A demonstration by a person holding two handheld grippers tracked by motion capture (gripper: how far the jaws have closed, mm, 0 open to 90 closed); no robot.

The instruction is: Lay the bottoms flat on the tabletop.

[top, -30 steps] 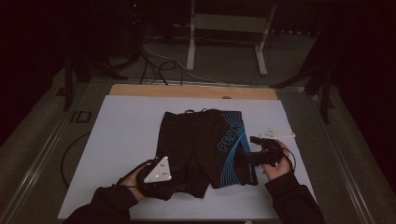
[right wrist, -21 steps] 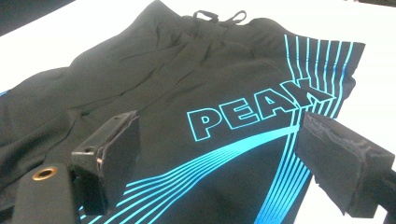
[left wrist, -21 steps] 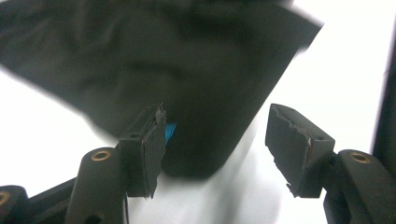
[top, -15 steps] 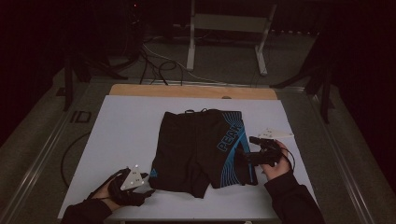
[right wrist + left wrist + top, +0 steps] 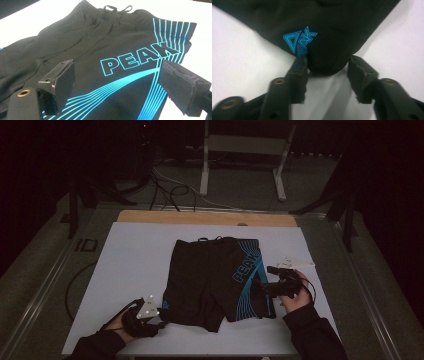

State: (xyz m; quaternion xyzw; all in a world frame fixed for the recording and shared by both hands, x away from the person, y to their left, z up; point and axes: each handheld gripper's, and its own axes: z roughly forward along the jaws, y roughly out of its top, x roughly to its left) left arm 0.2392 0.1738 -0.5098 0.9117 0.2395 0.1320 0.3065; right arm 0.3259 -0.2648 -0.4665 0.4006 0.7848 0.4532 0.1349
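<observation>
Left gripper [image 5: 327, 68] at near-left hem corner of shorts [image 5: 215, 275], jaws closing around it.
Shorts lengthwise toward table's [image 5: 130, 255] far edge; right gripper [image 5: 120, 82] wide open over right leg.

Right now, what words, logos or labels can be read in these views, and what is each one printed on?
"PEAK": turquoise outline letters on the black shorts, on the leg panel with the curved turquoise stripes, also legible in the high view.
Small turquoise triangle logo with lettering: on the shorts' hem corner in the left gripper view; it seems to say "PEAK" but is too skewed to read surely.
Nothing else is readable.
</observation>
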